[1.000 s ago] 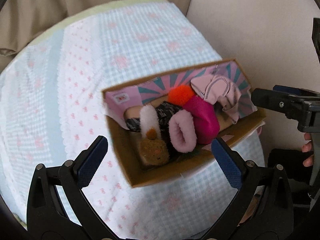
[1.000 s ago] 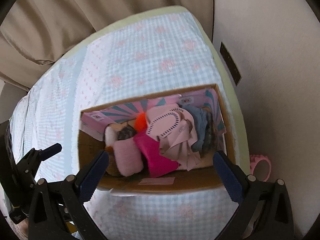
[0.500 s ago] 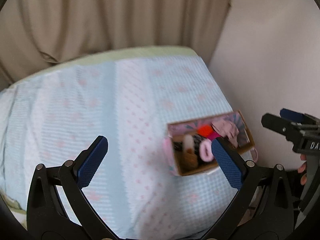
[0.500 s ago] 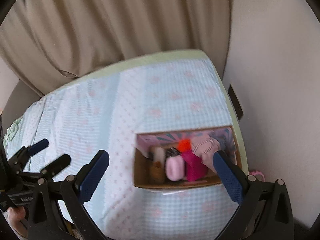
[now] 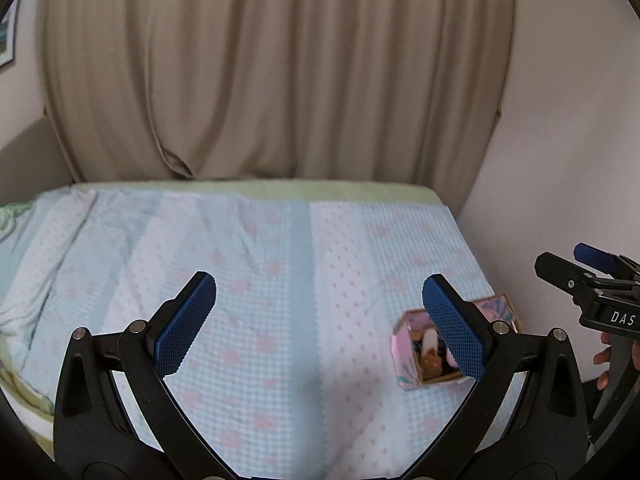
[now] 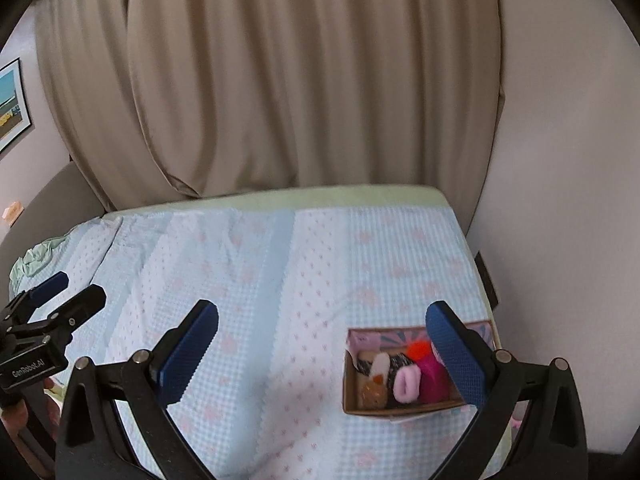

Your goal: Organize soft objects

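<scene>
Two grippers are showing, and you are holding both with the jaws spread wide and nothing between the blue pads. Your left gripper is filling the lower half of its own view; your right gripper is doing the same in its view. Each is also appearing in the other's frame: the right one at the right edge of the left view, the left one at the left edge of the right view.

One cardboard box is sitting on the bed, lower right in both views, close to the bed's right edge and the wall. In the left view the box is lying partly behind your right-hand blue pad.

Soft objects inside, counted in the right view:
- one white piece
- one brown piece
- one dark patterned piece
- one pale pink roll
- one magenta piece
- one orange pom

More may be lying behind the pad; you cannot tell.

One beige curtain is hanging behind the bed. One framed picture is showing at the upper left.
</scene>
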Motion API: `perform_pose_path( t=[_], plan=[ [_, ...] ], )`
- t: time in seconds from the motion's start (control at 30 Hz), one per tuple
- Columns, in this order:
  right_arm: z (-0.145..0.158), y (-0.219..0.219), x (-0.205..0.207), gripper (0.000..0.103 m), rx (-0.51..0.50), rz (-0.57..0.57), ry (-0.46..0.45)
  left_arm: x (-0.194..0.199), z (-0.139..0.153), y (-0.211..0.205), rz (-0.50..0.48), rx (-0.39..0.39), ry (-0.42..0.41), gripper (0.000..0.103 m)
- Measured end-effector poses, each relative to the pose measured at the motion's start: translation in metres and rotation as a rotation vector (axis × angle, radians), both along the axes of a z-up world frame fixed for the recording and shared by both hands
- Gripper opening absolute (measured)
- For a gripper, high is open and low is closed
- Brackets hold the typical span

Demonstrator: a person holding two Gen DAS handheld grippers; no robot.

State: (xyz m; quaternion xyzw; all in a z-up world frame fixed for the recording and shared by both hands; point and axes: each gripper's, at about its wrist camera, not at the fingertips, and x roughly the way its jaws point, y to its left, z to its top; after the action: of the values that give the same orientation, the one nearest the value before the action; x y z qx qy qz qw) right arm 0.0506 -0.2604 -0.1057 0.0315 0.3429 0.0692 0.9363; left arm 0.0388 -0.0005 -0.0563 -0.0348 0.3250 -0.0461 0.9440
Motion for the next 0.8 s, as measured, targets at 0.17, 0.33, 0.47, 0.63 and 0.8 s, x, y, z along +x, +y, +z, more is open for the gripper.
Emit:
perform_pose_path(
  t=[0.17, 0.33, 0.47, 0.63, 0.8],
  plan=[
    [0.009, 0.019, -0.015, 0.103, -0.006, -0.006, -0.047, -0.011, 0.013, 0.019, 0.013, 0.008, -0.062, 0.103],
    [0.015, 0.028, -0.025, 0.103, -0.034, -0.023, -0.081, -0.025, 0.018, 0.023, 0.004, 0.027, -0.099, 0.103],
    [0.018, 0.033, -0.031, 0.103, -0.045, -0.035, -0.095, -0.033, 0.019, 0.023, -0.001, 0.027, -0.113, 0.103],
    [0.021, 0.036, -0.035, 0.103, -0.050, -0.039, -0.104, -0.038, 0.020, 0.025, -0.005, 0.016, -0.114, 0.103],
    [0.023, 0.036, -0.036, 0.103, -0.053, -0.040, -0.110, -0.038, 0.021, 0.027, 0.004, 0.003, -0.113, 0.103]
  ],
)
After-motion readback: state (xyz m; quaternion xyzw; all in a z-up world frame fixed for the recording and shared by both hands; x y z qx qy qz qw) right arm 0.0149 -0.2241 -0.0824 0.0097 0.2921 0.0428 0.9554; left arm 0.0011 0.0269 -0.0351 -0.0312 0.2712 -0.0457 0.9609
